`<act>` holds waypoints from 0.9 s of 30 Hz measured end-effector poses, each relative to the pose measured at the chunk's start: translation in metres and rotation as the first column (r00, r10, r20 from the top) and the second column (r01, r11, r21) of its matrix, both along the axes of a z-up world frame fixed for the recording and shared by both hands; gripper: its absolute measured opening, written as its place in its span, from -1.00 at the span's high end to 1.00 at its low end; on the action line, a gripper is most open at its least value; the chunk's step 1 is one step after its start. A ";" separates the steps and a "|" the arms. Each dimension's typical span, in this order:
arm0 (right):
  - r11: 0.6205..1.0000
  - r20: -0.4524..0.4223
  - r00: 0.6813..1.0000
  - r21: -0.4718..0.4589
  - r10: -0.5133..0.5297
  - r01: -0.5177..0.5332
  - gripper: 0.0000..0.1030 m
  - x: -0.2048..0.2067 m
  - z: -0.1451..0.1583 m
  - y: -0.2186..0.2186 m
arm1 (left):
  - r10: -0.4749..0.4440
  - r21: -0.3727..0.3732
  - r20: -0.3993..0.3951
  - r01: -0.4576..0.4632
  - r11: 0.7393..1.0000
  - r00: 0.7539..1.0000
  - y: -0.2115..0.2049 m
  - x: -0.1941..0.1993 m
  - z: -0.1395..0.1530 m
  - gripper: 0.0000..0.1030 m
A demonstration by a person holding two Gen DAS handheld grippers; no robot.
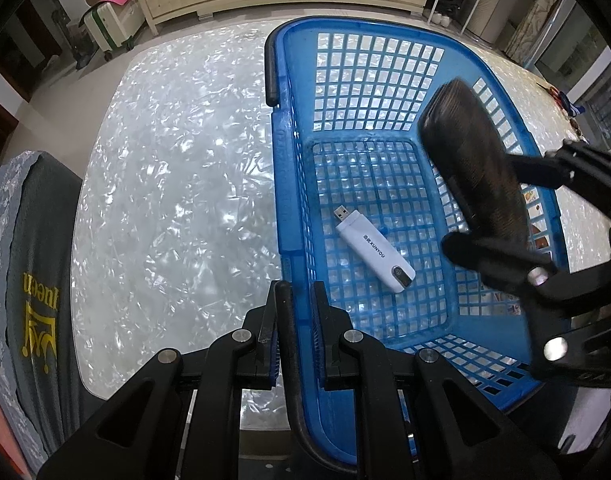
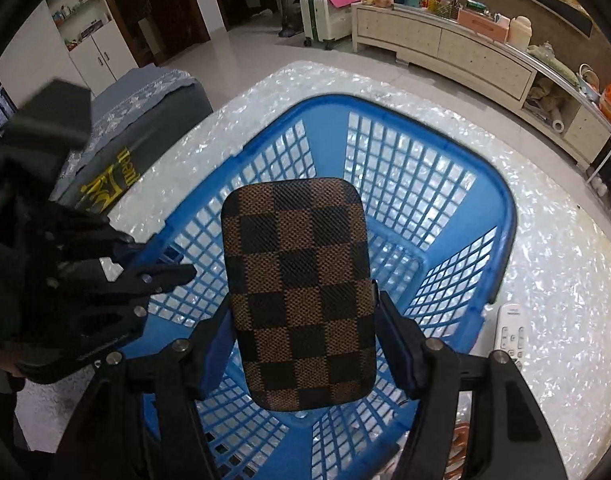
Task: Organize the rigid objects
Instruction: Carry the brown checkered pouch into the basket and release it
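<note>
One checkered case (image 2: 301,292) hangs above the blue basket (image 2: 501,216), clamped at its sides by the right hand-held gripper (image 2: 305,340). A white USB stick (image 1: 375,250) already lies on the basket floor. The left hand-held gripper (image 1: 295,312) is closed on the basket rim, steadying it on the tabletop (image 1: 177,184). If the case is released from this height, I think it can land on the stick or bounce against the wall.

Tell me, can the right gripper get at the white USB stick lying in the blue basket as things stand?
Probably not yet. The right gripper has its fingers clamped on the checkered case, so it is occupied, though the USB stick lies uncovered on the blue basket floor.
</note>
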State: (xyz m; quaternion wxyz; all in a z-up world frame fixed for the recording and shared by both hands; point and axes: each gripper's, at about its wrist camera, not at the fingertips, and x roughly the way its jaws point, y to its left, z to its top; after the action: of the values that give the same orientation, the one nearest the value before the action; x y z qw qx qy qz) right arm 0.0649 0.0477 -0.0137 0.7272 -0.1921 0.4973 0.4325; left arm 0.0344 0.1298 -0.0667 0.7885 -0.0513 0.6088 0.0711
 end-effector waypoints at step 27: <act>1.000 0.072 0.997 -0.020 0.006 -0.005 -0.38 -0.001 -0.018 0.003 | -0.003 0.005 0.007 0.003 1.000 1.000 -0.002 -0.002 0.000 0.71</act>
State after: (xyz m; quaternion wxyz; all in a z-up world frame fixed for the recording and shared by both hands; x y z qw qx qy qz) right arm 0.0635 0.0511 -0.0312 0.7415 -0.2163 0.4743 0.4223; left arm 0.0323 0.1278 -0.0662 0.7909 -0.0489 0.6059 0.0714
